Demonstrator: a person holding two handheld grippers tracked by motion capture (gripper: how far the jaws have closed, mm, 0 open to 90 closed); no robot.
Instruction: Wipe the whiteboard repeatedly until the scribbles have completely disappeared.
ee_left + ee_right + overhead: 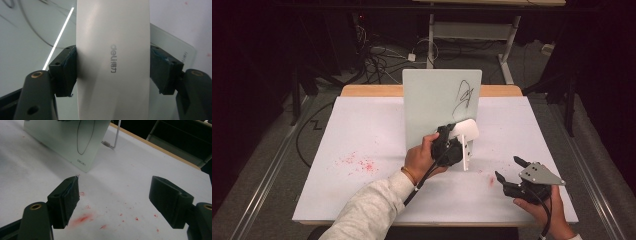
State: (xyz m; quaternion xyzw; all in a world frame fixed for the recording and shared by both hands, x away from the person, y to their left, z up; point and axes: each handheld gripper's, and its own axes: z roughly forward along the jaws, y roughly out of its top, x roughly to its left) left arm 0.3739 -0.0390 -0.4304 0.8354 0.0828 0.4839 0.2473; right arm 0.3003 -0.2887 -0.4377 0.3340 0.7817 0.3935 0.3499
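Your left tool [460, 136] pinches the white oblong plastic eraser [112, 60] across its width, pressed flat to the upright pale-green glass drawing board [432, 100] just under the black scribble [463, 96] — placed to wipe. Your right tool [508, 169] rests on the white-covered counter [362, 135], jaws spread and empty — clear of the work.
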